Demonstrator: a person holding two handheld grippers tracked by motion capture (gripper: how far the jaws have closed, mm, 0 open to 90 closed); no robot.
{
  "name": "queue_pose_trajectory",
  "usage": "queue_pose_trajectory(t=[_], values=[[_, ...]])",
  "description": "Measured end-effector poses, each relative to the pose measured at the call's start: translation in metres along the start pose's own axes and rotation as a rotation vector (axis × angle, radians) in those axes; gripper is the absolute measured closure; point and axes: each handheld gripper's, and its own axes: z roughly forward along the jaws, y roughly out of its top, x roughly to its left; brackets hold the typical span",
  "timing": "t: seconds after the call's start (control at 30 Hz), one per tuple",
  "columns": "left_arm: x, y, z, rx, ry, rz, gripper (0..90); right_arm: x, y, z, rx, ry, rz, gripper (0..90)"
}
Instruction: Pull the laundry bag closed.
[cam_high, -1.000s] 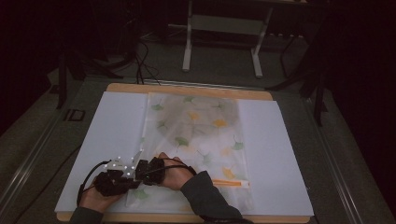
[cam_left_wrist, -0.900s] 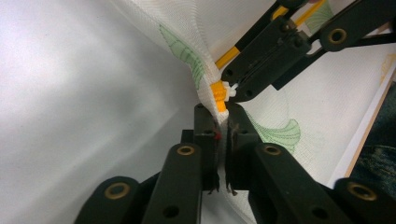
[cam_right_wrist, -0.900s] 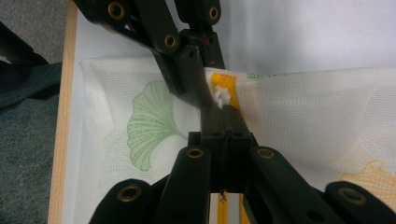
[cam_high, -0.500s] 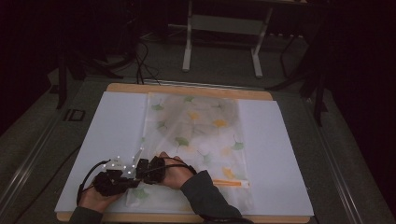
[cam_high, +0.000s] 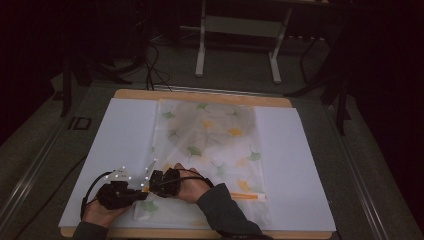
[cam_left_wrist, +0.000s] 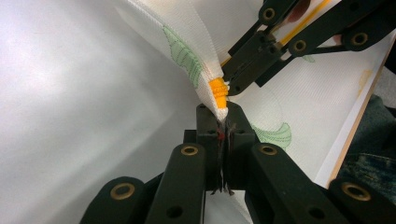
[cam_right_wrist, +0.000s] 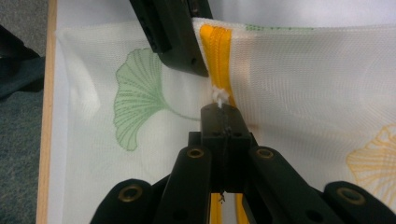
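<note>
The left gripper's (cam_left_wrist: 223, 133) fingers (cam_left_wrist: 208, 140) are clamped on the frayed corner of the mesh bag (cam_high: 210, 145), just below the orange zipper end (cam_left_wrist: 218, 93); they have just finished closing on it. The right gripper's (cam_right_wrist: 223, 119) fingers (cam_right_wrist: 236, 130) are pressed together on a white thread at the zipper (cam_right_wrist: 215, 39), with the left gripper's dark fingers touching the bag's edge just above. In the high view both grippers, left (cam_high: 142, 187) and right (cam_high: 152, 180), meet at the bag's near left corner, each held in a hand (cam_high: 100, 212).

The bag, white with green and yellow ginkgo leaves, lies flat on a white sheet (cam_high: 295, 165) over a wooden counter (cam_high: 200, 95). Its corner is lifted off the sheet between the grippers.

The room behind is dark; a metal stand (cam_high: 237, 30) and cables on the grey floor (cam_high: 30, 150) are hard to make out. The forearms are cut off by the lower edge. What the bag holds cannot be told.
</note>
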Motion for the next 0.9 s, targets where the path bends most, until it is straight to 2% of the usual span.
queue_pose_trajectory(t=[0.6,0.9], values=[[0.001,-0.001,-0.003,-0.015,-0.007,-0.002,87.6,0.008,-0.007,-0.009,0.021,-0.035,-0.013,90.0],[0.003,-0.002,-0.005,-0.022,0.003,-0.008,87.5,0.005,-0.019,-0.010,0.026,-0.045,0.007,90.0]])
